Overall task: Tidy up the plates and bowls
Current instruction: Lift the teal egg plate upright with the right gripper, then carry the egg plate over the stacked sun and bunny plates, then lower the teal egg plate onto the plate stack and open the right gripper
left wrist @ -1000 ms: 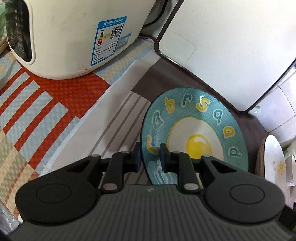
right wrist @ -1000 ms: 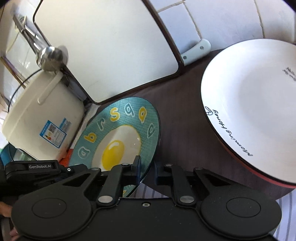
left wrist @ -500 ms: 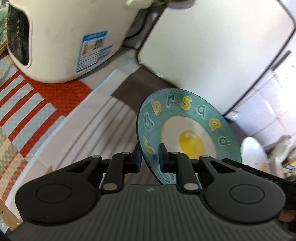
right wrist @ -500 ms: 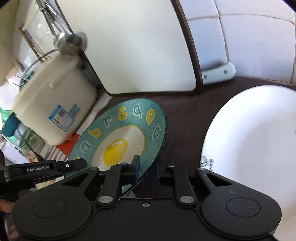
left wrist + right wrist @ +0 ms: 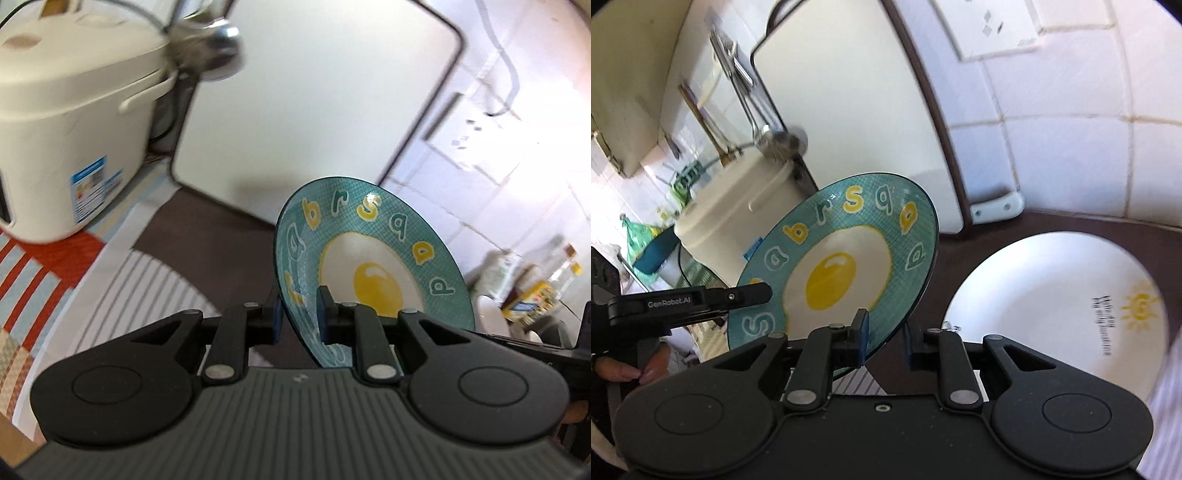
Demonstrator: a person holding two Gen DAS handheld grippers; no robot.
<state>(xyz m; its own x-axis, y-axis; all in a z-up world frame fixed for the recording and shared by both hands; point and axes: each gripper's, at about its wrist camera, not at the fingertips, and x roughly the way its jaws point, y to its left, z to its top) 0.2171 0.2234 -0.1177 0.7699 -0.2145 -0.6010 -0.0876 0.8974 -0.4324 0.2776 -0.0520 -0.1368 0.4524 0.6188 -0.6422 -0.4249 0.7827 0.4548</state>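
- Both tools, the left tool (image 5: 299, 314) and right tool (image 5: 884, 341), gripped the egg-patterned plate's (image 5: 846, 266) opposite rim edges.
- It had risen off the bench, tilted, heading right toward the white plate (image 5: 1052, 314).

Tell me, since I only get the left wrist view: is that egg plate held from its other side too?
Observer: The right wrist view shows the right gripper with its fingers on either side of the egg plate rim, opposite the left gripper. I can't tell whether they pinch it.
Operator: Any other dishes nearby?
Observer: A large white plate with a yellow sun drawing lies flat on the dark mat, to the right of the egg plate.
Operator: Is a person there?
Observer: Yes, the left hand shows below the left gripper's body.
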